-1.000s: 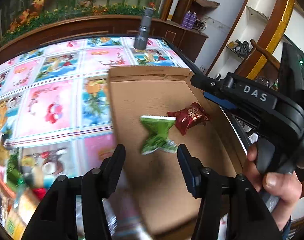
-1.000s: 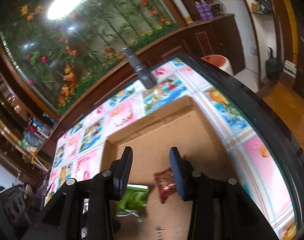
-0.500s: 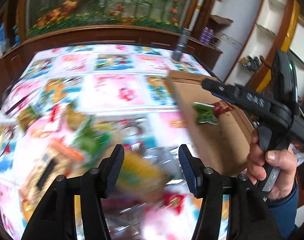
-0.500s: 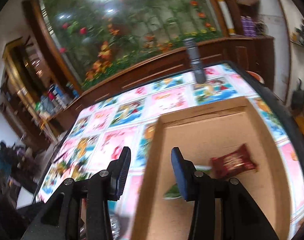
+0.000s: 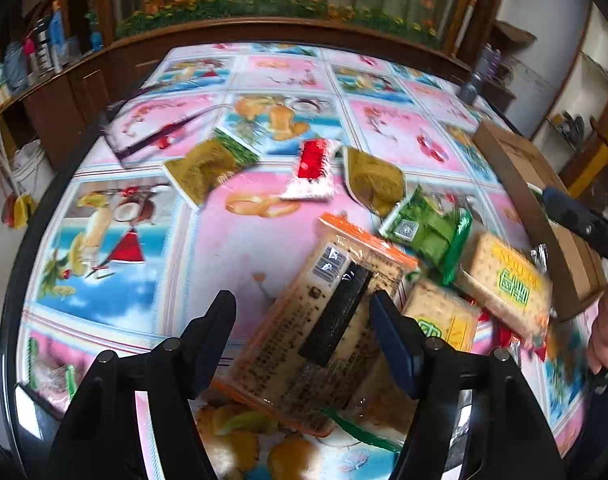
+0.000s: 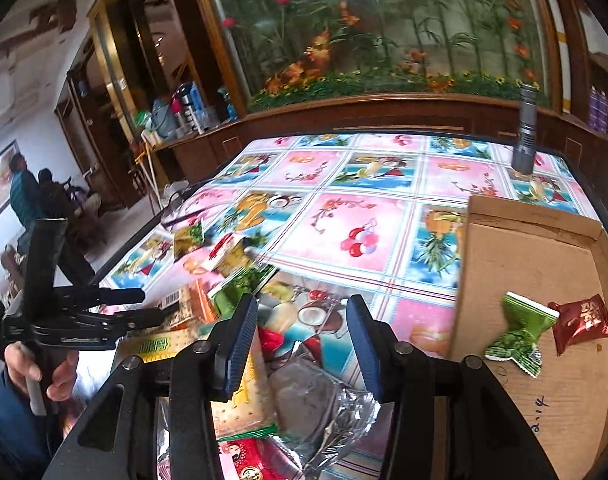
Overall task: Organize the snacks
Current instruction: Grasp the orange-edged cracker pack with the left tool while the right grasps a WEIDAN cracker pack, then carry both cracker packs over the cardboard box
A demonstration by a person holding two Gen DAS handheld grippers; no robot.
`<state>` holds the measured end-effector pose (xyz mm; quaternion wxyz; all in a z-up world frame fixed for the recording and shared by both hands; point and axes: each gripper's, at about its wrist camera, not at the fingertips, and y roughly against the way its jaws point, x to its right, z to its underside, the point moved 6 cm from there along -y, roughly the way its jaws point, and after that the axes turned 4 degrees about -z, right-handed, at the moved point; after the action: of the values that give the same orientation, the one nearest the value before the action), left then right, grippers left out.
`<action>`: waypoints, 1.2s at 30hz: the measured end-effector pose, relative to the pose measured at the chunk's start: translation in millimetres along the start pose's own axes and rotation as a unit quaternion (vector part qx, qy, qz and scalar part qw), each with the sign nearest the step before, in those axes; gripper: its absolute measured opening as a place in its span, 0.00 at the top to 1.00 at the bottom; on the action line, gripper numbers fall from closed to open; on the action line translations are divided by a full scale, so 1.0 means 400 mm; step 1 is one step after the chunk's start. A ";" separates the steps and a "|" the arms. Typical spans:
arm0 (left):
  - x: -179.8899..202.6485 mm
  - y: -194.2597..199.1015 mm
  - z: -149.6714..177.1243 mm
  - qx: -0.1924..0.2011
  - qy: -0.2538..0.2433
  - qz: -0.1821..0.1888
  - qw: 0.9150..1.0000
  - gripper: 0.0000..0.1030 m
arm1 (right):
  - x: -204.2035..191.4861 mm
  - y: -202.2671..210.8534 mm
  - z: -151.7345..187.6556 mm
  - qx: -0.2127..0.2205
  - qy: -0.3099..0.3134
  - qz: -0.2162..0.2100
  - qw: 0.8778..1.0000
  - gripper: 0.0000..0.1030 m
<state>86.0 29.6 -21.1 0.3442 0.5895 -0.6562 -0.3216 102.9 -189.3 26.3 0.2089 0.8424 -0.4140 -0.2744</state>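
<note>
My left gripper (image 5: 304, 332) hovers over a pile of snacks on the flowered tablecloth. Its jaws are opening, with an orange-edged cracker pack (image 5: 324, 320) lying under the gap and not pinched. Yellow cracker packs (image 5: 504, 276), a green packet (image 5: 428, 232) and a red-and-white packet (image 5: 312, 168) lie around it. My right gripper (image 6: 302, 344) is opening too, empty, above a silver foil bag (image 6: 324, 408) and a cracker pack (image 6: 240, 396). The cardboard box (image 6: 544, 248) at right holds a green snack (image 6: 520, 332) and a red snack (image 6: 582, 322).
A grey flashlight (image 6: 526, 132) stands at the far right of the table. Two olive packets (image 5: 208, 164) and a dark flat sleeve (image 5: 152, 136) lie farther back. The table's black rim (image 5: 28, 240) curves along the left. A wooden counter with flowers runs behind.
Both grippers swung left, from over the cardboard box to over the snack pile. Their jaws have widened, the left one most.
</note>
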 end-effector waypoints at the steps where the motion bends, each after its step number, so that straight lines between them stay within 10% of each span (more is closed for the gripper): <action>1: 0.009 -0.001 0.000 0.000 -0.009 0.006 1.000 0.31 | -0.001 -0.002 0.001 -0.002 0.001 -0.001 1.000 0.51; 9: 0.060 -0.032 0.037 -0.017 -0.084 -0.020 0.996 0.19 | -0.026 -0.015 0.016 -0.014 0.014 -0.009 1.000 0.47; 14: 0.016 -0.028 0.024 -0.004 -0.048 -0.049 0.998 0.48 | -0.068 -0.033 0.037 -0.026 0.043 -0.019 0.999 0.41; 26: 0.020 -0.032 0.013 0.005 -0.025 -0.064 0.998 0.45 | -0.186 -0.097 0.124 -0.061 0.203 0.044 0.976 0.38; 36: 0.030 -0.024 0.007 0.019 -0.016 -0.050 0.998 0.49 | -0.163 -0.068 0.094 -0.044 0.155 0.044 0.986 0.51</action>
<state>88.2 16.7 -29.7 0.3061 0.6229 -0.6373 -0.3348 61.8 -125.5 0.6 0.3197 0.8457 -0.4007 -0.1486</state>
